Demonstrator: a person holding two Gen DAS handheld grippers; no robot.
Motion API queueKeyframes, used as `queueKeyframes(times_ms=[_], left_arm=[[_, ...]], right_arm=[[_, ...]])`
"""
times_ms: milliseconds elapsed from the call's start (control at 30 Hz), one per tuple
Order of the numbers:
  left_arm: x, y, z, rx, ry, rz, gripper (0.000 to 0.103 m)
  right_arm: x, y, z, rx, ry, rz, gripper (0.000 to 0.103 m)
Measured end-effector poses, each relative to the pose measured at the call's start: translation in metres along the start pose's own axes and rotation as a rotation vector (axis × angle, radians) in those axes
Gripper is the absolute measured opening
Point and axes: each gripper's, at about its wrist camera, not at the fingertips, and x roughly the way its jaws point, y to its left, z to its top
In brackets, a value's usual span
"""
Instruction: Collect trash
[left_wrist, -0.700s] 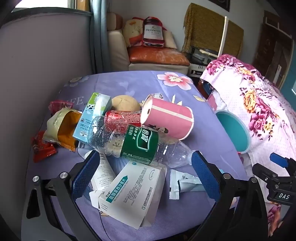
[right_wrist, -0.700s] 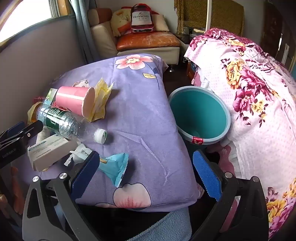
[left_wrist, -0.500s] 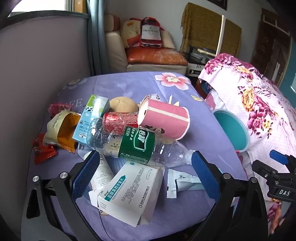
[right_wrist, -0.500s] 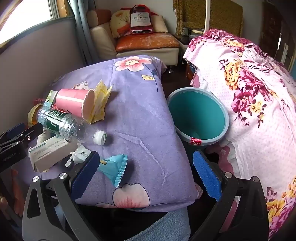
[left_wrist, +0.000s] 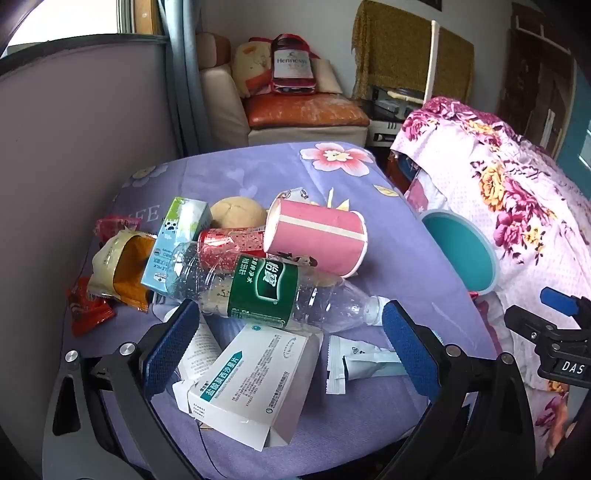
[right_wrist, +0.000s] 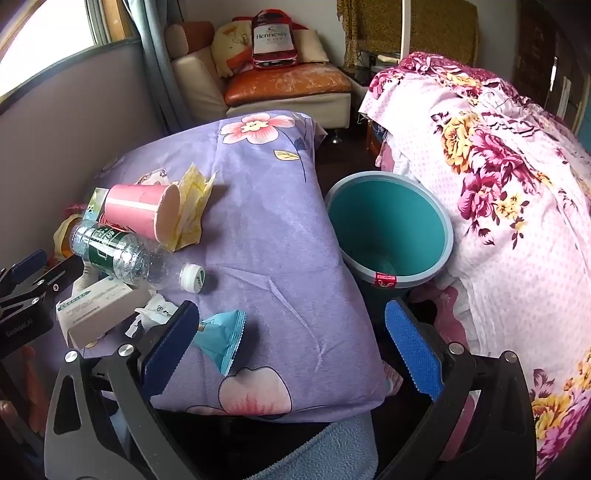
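Since a moment ago, the left tool (left_wrist: 288, 339) has come a little closer to the trash pile, and the pile looks a bit lower and nearer in its view. Its two blue pads are spread wide with nothing between them.

Starting to the left of that tool, there is a red wrapper (left_wrist: 86, 310) and an orange snack bag (left_wrist: 122, 266). Just ahead of the tool lies the clear bottle (left_wrist: 266, 288) with a green label, on its side. It rests partly on a white medicine box (left_wrist: 251, 384), and a pink paper cup (left_wrist: 317, 240) leans on top behind it. To the right of the tool, off the edge of the table (left_wrist: 258, 173), stands the teal bin (left_wrist: 465, 251).

The bottle is round and smooth, so it could roll or slip out if the pads close on it crookedly. Pulling it out could tip the cup and push the box over the near edge. The bottle is thin and may squash if squeezed hard.

The right tool (right_wrist: 291, 347) is also spread wide and holds nothing. A blue packet (right_wrist: 221, 339) lies just by its left pad, near the table edge, so a bump could knock it to the floor. The bin (right_wrist: 391, 225) is ahead and a little right of this tool.
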Motion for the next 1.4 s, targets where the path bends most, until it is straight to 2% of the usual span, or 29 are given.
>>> queueKeyframes(times_ms=[1400], left_arm=[[0.007, -0.013, -0.004, 0.008, 0.02, -0.013, 0.099]], right_arm=[[0.014, -0.011, -0.003, 0.016, 0.035, 0.004, 0.097]])
